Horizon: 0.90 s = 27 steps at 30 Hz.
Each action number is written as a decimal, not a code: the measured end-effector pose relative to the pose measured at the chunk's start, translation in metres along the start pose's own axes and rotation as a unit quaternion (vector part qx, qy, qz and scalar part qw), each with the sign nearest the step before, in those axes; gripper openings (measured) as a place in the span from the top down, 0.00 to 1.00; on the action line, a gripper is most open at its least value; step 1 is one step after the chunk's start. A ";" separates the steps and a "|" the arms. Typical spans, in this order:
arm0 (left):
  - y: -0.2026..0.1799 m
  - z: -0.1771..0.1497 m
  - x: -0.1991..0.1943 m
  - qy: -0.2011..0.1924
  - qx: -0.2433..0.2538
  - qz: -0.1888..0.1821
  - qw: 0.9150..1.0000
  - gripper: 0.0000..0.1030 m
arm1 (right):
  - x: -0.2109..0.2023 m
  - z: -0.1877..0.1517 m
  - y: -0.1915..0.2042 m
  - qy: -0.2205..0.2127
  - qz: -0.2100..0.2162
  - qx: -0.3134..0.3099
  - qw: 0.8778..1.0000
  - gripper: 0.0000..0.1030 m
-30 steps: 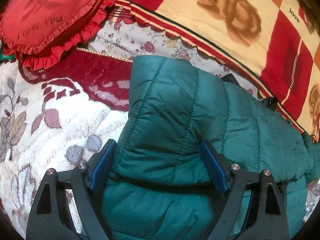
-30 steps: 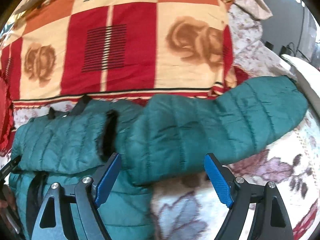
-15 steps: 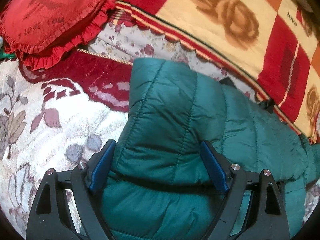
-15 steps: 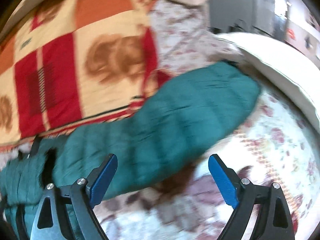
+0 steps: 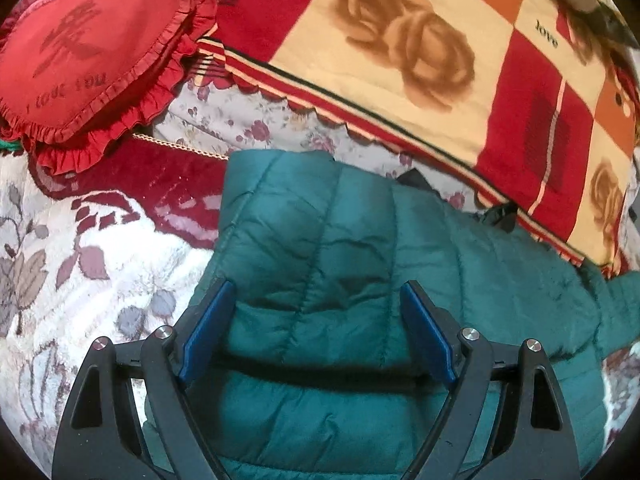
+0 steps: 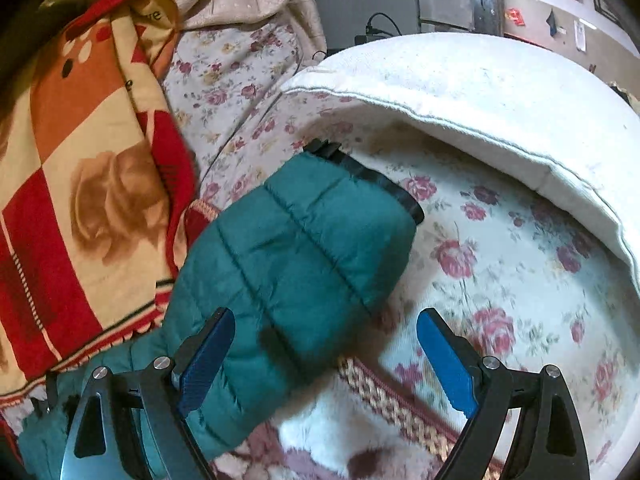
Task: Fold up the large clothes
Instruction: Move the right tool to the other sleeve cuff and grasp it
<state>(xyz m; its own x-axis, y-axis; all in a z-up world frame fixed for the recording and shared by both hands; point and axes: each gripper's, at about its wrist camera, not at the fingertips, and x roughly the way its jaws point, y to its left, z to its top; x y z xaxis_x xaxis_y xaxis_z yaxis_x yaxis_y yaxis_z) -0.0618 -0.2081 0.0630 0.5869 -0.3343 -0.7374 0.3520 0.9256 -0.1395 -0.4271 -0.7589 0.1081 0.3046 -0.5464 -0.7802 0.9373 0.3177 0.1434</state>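
Note:
A dark green quilted puffer jacket (image 5: 360, 280) lies on a bed. In the left wrist view one sleeve is folded across the body, and my left gripper (image 5: 316, 328) hovers over it, open, blue pads wide on either side of the fold without pressing. In the right wrist view the other sleeve (image 6: 296, 264) stretches out over the bedding, ending in a black cuff (image 6: 376, 180). My right gripper (image 6: 324, 352) is open above this sleeve's lower part; the sleeve passes by the left pad and the right pad stands over floral sheet.
A red heart-shaped frilled cushion (image 5: 84, 60) lies at upper left. A red, cream and orange rose blanket (image 5: 420, 64) runs behind the jacket. A thick white quilt (image 6: 480, 92) is rolled back at the right over the floral sheet (image 6: 500, 260). Dark furniture and cables stand beyond the bed.
The right gripper has swung right along the outstretched sleeve toward its cuff and rolled, its jaws slightly wider. The left gripper has stayed over the folded sleeve.

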 end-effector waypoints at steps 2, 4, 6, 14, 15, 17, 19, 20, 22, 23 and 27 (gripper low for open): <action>0.000 -0.001 0.001 0.001 0.002 0.001 1.000 0.17 | 0.003 0.003 0.001 0.000 -0.003 -0.001 1.000 0.12; 0.000 -0.002 0.002 0.001 0.003 0.002 1.000 0.17 | 0.006 0.007 -0.002 -0.002 0.000 0.008 1.000 0.12; 0.000 -0.003 0.002 0.001 0.004 0.001 1.000 0.17 | 0.010 0.010 -0.006 -0.001 0.007 0.021 1.000 0.12; 0.000 -0.004 0.005 0.006 0.004 0.001 1.000 0.17 | 0.023 0.016 0.000 0.002 0.008 0.008 1.000 0.22; 0.000 -0.004 0.005 0.007 0.005 0.002 1.000 0.17 | 0.024 0.016 0.000 0.002 0.009 0.008 1.000 0.32; 0.000 -0.004 0.006 0.008 0.005 0.002 1.000 0.17 | 0.026 0.016 -0.002 0.000 0.010 0.012 1.000 0.50; 0.000 -0.005 0.006 0.007 0.005 0.002 1.000 0.17 | 0.027 0.017 -0.005 0.000 0.021 0.013 1.000 0.64; 0.000 -0.004 0.006 0.007 0.005 0.002 1.000 0.17 | 0.027 0.018 -0.007 -0.001 0.029 0.017 0.999 0.69; 0.000 -0.005 0.007 0.008 0.004 0.002 1.000 0.17 | 0.023 0.019 -0.011 -0.006 0.046 0.026 0.999 0.79; 0.000 -0.005 0.007 0.009 0.004 0.002 1.000 0.17 | 0.019 0.019 -0.013 -0.011 0.057 0.031 0.998 0.83; 0.000 -0.005 0.007 0.008 0.004 0.002 1.000 0.17 | -0.003 0.020 -0.012 -0.030 0.107 0.032 0.993 0.88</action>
<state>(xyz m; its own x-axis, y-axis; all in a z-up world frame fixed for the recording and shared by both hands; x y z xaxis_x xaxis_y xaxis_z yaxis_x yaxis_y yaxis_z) -0.0611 -0.2098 0.0542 0.5759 -0.3284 -0.7487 0.3561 0.9251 -0.1319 -0.4359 -0.7763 0.1211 0.5057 -0.5172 -0.6905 0.8583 0.3830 0.3416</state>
